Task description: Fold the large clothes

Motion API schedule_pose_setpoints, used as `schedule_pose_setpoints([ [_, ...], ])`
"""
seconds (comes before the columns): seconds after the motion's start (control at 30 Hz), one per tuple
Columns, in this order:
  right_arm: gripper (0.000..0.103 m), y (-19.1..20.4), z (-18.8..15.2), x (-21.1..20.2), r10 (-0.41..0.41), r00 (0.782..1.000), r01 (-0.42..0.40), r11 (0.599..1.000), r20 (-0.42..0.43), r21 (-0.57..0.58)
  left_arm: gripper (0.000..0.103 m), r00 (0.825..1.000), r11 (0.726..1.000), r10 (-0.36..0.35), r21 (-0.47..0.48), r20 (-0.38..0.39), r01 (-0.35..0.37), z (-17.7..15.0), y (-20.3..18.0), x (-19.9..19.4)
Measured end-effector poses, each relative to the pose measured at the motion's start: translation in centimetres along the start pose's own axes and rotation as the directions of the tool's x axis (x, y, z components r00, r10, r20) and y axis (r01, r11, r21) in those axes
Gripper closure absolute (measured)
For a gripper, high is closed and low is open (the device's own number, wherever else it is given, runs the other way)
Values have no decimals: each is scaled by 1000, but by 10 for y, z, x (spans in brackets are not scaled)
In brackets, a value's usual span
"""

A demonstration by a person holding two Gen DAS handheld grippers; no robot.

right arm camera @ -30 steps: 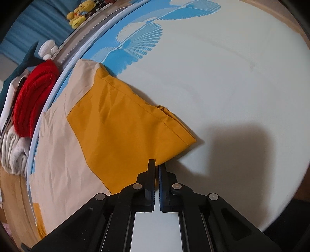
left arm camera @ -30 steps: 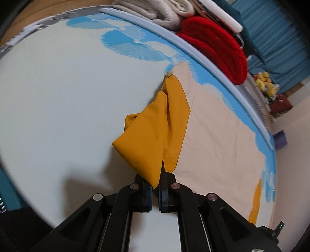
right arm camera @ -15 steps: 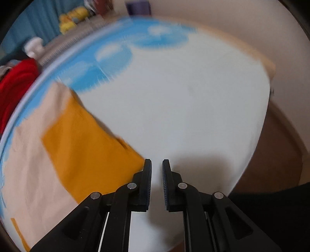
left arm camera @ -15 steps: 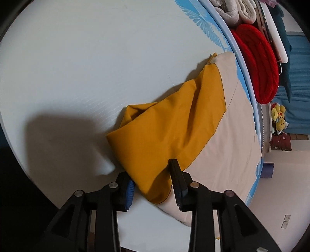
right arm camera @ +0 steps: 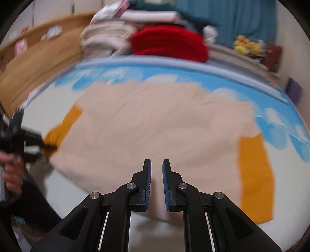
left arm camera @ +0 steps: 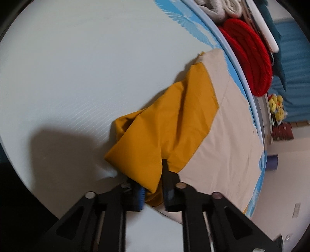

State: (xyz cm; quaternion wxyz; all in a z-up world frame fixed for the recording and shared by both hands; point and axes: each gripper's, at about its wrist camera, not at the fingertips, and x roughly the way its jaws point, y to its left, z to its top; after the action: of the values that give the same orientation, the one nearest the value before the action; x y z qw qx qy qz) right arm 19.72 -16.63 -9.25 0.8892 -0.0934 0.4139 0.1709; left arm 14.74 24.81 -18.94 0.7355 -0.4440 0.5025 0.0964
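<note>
A large beige garment (right arm camera: 155,124) with mustard-yellow sleeves lies spread on a pale mat (left arm camera: 77,67). In the left wrist view the bunched yellow sleeve (left arm camera: 166,128) hangs between the fingers of my left gripper (left arm camera: 153,182), whose jaws stand apart around the cloth. The beige body (left arm camera: 228,147) lies to the right. My right gripper (right arm camera: 156,170) is open and empty above the garment's near edge. The other yellow sleeve (right arm camera: 255,178) lies flat at the right. My left gripper also shows in the right wrist view (right arm camera: 42,149), at the left sleeve.
A red knitted item (right arm camera: 168,42) and folded pale blankets (right arm camera: 108,38) are stacked beyond the mat's blue border (right arm camera: 174,64). Yellow plush toys (right arm camera: 246,46) and a blue curtain (right arm camera: 242,17) stand behind. A wooden floor (right arm camera: 29,77) lies at the left.
My right gripper let go of the right sleeve, opened and swung round to face the garment's body. My left gripper opened and stays around the bunched left sleeve.
</note>
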Motion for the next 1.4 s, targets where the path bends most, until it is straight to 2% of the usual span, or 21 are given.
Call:
schedule_pose_setpoints([
  [0.1,87,13,-9,36,-56,988,49,997,-145,-54,99,1000,1000,-9,30,25,8,-1,-7,-9],
  [0.17,87,10,-20,62,-95,959,78,994,-267,-73,100,998,998,-11,67,58,7,-4,-18,-21],
  [0.3,86,-8,-14,62,-56,943,56,998,-327,-9,100,992,984,-34,175,124,12,-16,-44,-45],
  [0.4,86,-30,12,21,-48,975,58,998,-216,40,101,983,964,-79,266,167,32,-26,-71,-61],
  [0.47,85,-48,32,-19,-44,995,47,998,-90,30,101,974,940,-122,339,190,52,-37,-93,-70],
  [0.53,80,-63,47,-53,-69,997,69,998,30,-5,101,968,914,-148,402,205,54,-48,-110,-75],
  [0.57,71,-73,51,-71,-90,992,93,995,90,-25,101,965,900,-160,432,209,56,-54,-119,-76],
  [0.63,55,-92,55,-97,-116,976,123,992,187,-27,101,961,865,-195,497,198,73,-70,-141,-77],
  [0.73,52,-121,40,-125,-143,950,134,990,277,52,102,959,809,-235,579,161,101,-91,-178,-72],
  [0.83,52,-147,31,-128,-160,960,124,979,229,162,102,963,738,-253,663,96,127,-118,-216,-63],
  [0.87,52,-152,33,-134,-155,957,113,978,245,176,102,963,714,-258,686,72,140,-127,-226,-59],
  [0.93,51,-157,29,-148,-157,943,104,977,295,187,102,966,642,-260,750,18,159,-156,-256,-47],
  [0.97,51,-160,27,-151,-152,943,99,978,298,184,102,967,602,-254,780,-15,170,-172,-271,-39],
  [1.07,50,-172,22,-153,-140,952,89,978,274,189,102,970,517,-221,831,-101,204,-218,-303,-11],
  [1.13,50,-181,18,-159,-128,954,75,977,270,199,101,970,477,-179,848,-163,230,-242,-316,9],
  [1.17,49,-184,20,-156,-123,956,69,977,268,203,101,965,470,-123,842,-232,263,-254,-322,31],
  [1.2,48,-186,19,-155,-118,958,63,976,262,207,99,955,481,-78,829,-285,286,-259,-323,47],
  [1.23,45,-191,21,-150,-113,960,58,976,255,211,97,936,506,-9,806,-351,308,-264,-322,68],
  [1.27,42,-194,22,-147,-104,965,52,975,241,215,96,926,526,45,797,-376,298,-264,-320,82],
  [1.33,40,-199,21,-139,-94,972,46,974,214,220,93,921,538,78,793,-382,284,-259,-317,87],
  [1.4,38,-202,21,-133,-82,978,37,973,194,226,85,902,549,27,760,-431,347,-245,-313,72],
])
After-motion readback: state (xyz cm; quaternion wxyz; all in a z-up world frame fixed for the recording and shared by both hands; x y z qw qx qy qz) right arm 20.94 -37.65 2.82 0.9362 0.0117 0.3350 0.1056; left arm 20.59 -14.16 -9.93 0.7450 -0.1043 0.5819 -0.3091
